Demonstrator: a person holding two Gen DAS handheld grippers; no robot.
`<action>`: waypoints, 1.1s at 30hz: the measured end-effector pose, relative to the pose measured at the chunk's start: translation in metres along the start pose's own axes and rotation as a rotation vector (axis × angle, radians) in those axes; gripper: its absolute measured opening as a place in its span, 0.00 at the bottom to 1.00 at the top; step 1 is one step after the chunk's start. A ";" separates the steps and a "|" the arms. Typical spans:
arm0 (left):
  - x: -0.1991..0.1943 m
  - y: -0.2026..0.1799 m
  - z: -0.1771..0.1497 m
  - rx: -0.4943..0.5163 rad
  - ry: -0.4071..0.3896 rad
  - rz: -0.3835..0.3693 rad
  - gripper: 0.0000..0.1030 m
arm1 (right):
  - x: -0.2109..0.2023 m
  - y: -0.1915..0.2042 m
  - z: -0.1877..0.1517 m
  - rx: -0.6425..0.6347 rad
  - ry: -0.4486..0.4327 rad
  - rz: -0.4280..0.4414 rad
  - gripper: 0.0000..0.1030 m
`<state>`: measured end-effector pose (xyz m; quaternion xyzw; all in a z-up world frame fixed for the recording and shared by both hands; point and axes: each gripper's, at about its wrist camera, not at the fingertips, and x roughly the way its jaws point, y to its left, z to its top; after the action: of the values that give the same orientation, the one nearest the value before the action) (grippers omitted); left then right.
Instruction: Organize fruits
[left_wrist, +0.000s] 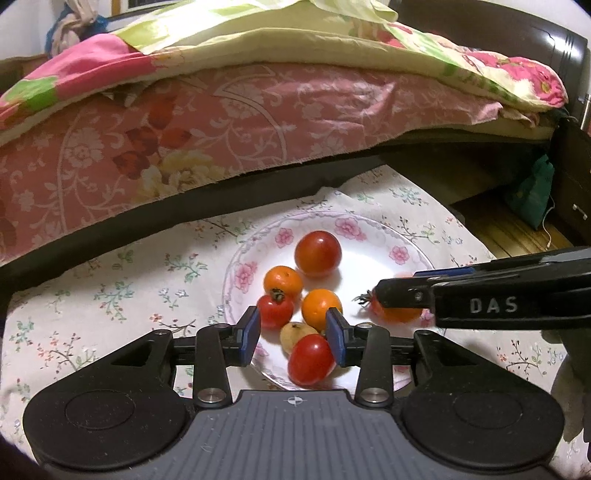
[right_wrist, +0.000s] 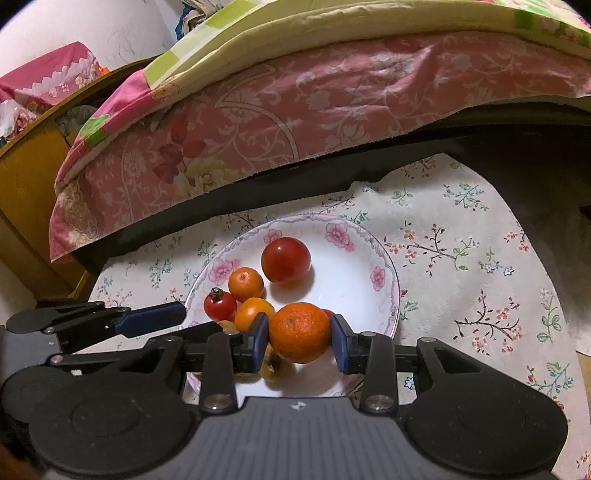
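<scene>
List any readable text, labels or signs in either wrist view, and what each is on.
"DAS": raised letters on the black body of the right gripper, seen in the left wrist view.
No other text: the plate, tablecloth and bedding carry only flower patterns.

right gripper's fingers (left_wrist: 402, 297) hide most of an orange fruit (left_wrist: 404, 314) on the plate (left_wrist: 369, 229).

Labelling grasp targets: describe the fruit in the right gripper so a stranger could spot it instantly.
Find the flowered white plate on the floral cloth beside the bed. At its near edge the right gripper is shut on an orange. It is the biggest orange-coloured fruit, with dimpled skin, unlike the smooth red tomatoes.
</scene>
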<state>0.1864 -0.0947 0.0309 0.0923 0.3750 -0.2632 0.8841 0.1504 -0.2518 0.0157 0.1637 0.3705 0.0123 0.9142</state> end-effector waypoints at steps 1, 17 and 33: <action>-0.001 0.001 0.000 -0.003 0.000 0.004 0.48 | -0.001 0.000 0.001 0.002 -0.004 0.005 0.35; -0.029 0.000 -0.016 -0.038 0.001 0.065 0.76 | -0.025 0.012 -0.012 -0.042 -0.014 -0.039 0.36; -0.053 -0.002 -0.052 -0.107 0.027 0.138 0.88 | -0.053 0.030 -0.052 -0.064 0.016 -0.067 0.42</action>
<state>0.1220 -0.0567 0.0323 0.0743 0.3932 -0.1799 0.8986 0.0797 -0.2160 0.0255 0.1218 0.3826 -0.0050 0.9158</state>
